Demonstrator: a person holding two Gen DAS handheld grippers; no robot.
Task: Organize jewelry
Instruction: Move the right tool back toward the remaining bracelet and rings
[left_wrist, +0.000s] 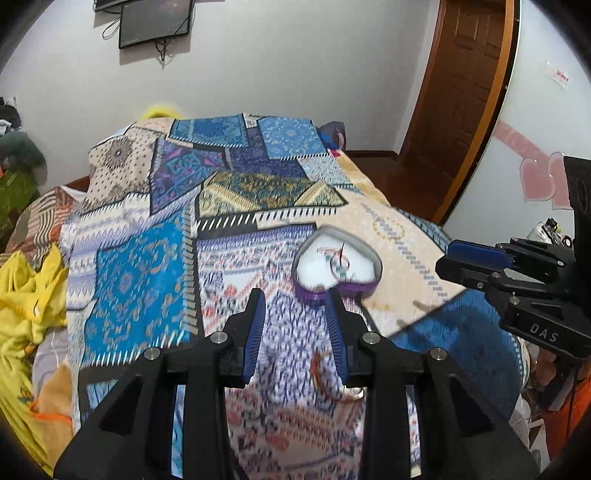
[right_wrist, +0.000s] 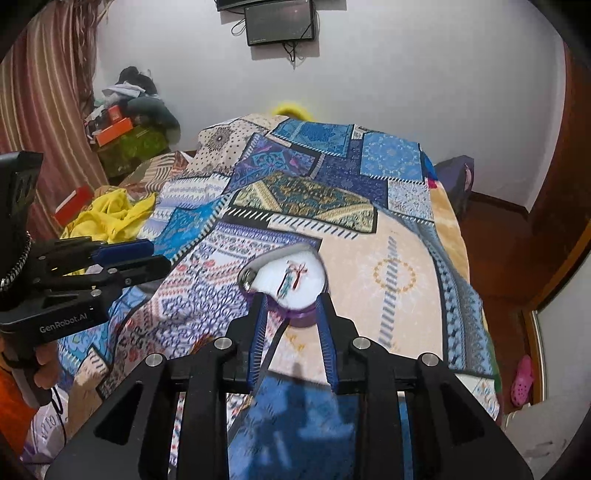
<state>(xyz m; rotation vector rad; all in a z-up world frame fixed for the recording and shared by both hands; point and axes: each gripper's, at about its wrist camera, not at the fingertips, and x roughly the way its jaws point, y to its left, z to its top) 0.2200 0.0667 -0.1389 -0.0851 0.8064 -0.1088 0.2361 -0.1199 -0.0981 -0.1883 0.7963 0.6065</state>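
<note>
A heart-shaped purple jewelry box (left_wrist: 338, 266) with a white lining lies open on the patterned bedspread; it also shows in the right wrist view (right_wrist: 291, 284). A thin piece of jewelry (left_wrist: 339, 262) lies inside it, blurred. My left gripper (left_wrist: 295, 299) is open and empty, just short of the box. A small brown jewelry piece (left_wrist: 317, 373) lies on the cloth between its fingers. My right gripper (right_wrist: 290, 301) is open and empty, its fingertips on either side of the box's near end. Each gripper shows in the other's view, the right one (left_wrist: 476, 258) and the left one (right_wrist: 129, 254).
The patchwork bedspread (left_wrist: 221, 229) covers the bed. Yellow cloth (left_wrist: 26, 295) lies at the left side. A wooden door (left_wrist: 461, 92) stands at the right. A wall screen (right_wrist: 280, 22) hangs at the far end. Clutter (right_wrist: 125, 122) is piled in the corner.
</note>
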